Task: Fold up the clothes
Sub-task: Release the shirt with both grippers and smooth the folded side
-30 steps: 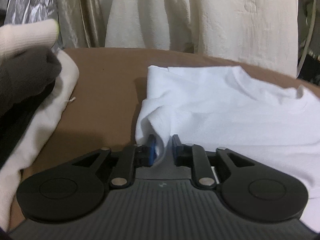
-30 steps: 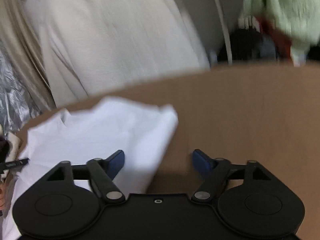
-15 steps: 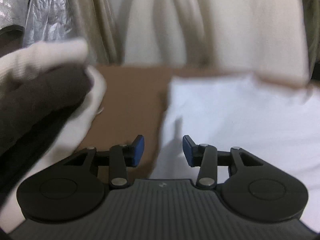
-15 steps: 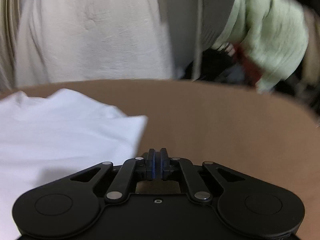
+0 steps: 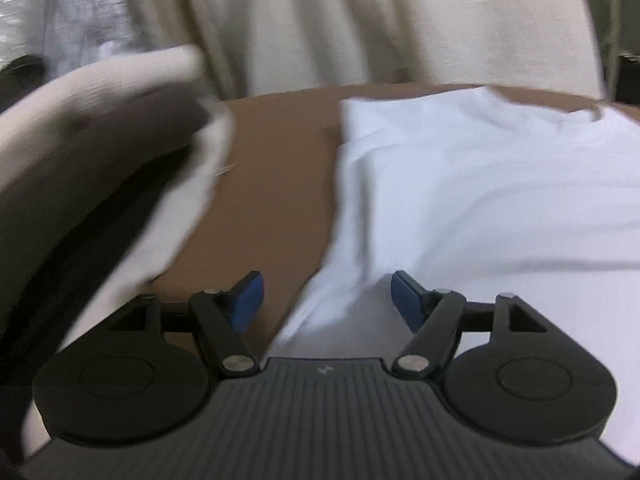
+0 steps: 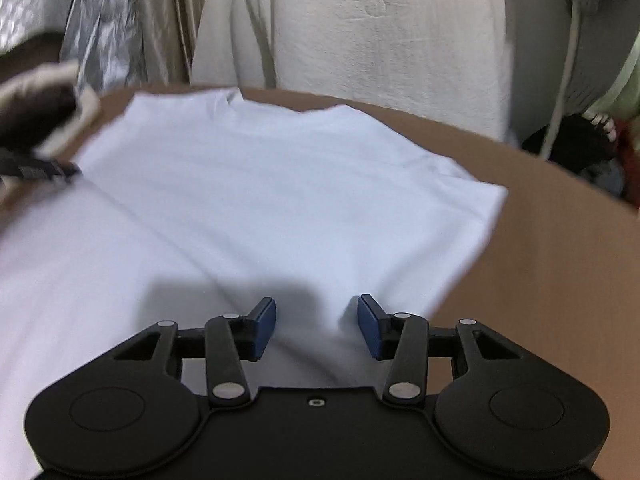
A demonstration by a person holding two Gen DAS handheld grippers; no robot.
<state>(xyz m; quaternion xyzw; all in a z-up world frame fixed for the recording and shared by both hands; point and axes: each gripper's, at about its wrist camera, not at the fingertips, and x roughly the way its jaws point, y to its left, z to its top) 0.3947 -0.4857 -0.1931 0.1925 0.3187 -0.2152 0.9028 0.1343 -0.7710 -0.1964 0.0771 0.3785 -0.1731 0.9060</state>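
A white T-shirt [image 6: 260,200] lies partly folded on the brown table [image 6: 560,260], collar at the far side. It also shows in the left wrist view [image 5: 480,192]. My left gripper [image 5: 326,300] is open and empty, straddling the shirt's left edge. My right gripper [image 6: 316,322] is open and empty, low over the shirt near its right edge. The left gripper's tip [image 6: 44,170] shows at the left of the right wrist view.
A stack of folded cream and dark clothes [image 5: 100,168] sits on the table [image 5: 272,184] to the left of the shirt. Cream and silver fabric [image 6: 360,20] hangs behind the table. More clothes [image 6: 600,128] lie beyond the right rim.
My left gripper let go of the shirt's left edge and opened wide. My right gripper shut briefly over the bare table, then opened and moved left over the shirt.
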